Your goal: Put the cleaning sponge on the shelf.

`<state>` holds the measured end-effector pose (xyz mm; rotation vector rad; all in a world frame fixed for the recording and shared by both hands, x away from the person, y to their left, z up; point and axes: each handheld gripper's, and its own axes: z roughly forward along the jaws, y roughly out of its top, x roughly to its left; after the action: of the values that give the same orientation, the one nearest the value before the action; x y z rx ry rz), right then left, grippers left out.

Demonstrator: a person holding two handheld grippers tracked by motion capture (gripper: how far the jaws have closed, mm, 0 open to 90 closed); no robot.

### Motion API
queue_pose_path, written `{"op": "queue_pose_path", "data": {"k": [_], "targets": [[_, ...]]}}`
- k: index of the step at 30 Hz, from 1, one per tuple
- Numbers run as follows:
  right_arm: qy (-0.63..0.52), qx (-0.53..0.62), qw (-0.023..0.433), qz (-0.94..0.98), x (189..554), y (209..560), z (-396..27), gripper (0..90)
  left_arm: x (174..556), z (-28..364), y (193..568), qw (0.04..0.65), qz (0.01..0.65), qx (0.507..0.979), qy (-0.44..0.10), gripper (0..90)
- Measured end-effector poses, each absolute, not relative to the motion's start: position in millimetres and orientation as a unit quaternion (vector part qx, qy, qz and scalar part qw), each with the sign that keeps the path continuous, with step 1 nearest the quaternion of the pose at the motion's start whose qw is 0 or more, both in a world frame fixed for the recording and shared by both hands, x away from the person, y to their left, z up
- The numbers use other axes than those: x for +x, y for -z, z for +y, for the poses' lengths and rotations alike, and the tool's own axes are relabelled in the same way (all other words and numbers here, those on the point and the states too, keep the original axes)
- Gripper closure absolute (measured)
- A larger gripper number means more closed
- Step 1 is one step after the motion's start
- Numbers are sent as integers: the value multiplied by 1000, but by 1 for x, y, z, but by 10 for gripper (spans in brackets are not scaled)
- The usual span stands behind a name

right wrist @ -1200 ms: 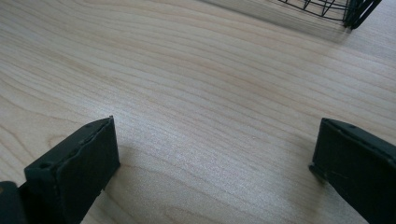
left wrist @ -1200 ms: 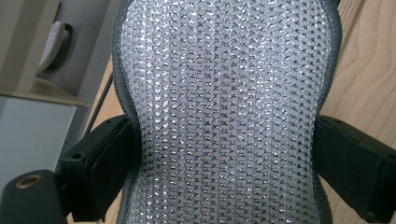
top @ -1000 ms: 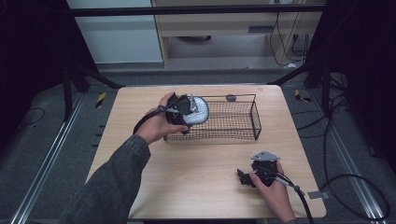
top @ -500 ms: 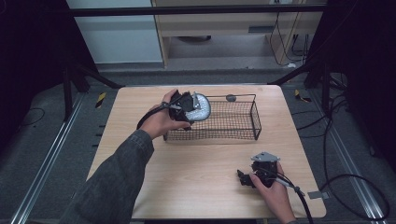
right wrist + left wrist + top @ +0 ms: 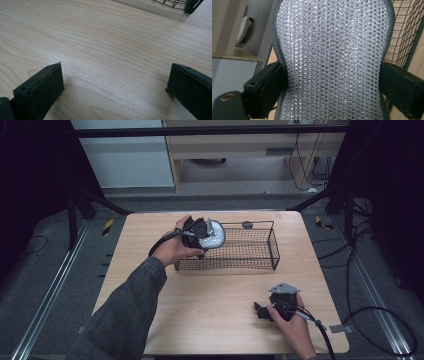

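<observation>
Left claw (image 5: 206, 234) grips a silver mesh shoe insole (image 5: 214, 234) over the left end of the black wire basket (image 5: 250, 251) on the wooden counter (image 5: 210, 300). Right claw (image 5: 260, 311) rests there, jaws apart and empty.

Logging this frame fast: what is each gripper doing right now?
Left gripper: shut on the silver mesh pad, held at the wire basket.
Right gripper: open, holding nothing, low over the wooden table.
</observation>
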<state>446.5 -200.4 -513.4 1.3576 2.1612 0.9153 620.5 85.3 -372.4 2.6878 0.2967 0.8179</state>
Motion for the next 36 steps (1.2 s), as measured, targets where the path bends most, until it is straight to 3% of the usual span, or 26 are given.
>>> {"op": "queue_pose_path", "data": {"k": [22,36], "targets": [[-332,488,212,779,446,514,-200,7,630,78,389,128,90,943,-295,77],[-332,488,212,779,446,514,-200,7,635,83,391,141,113,947,-265,30]]}}
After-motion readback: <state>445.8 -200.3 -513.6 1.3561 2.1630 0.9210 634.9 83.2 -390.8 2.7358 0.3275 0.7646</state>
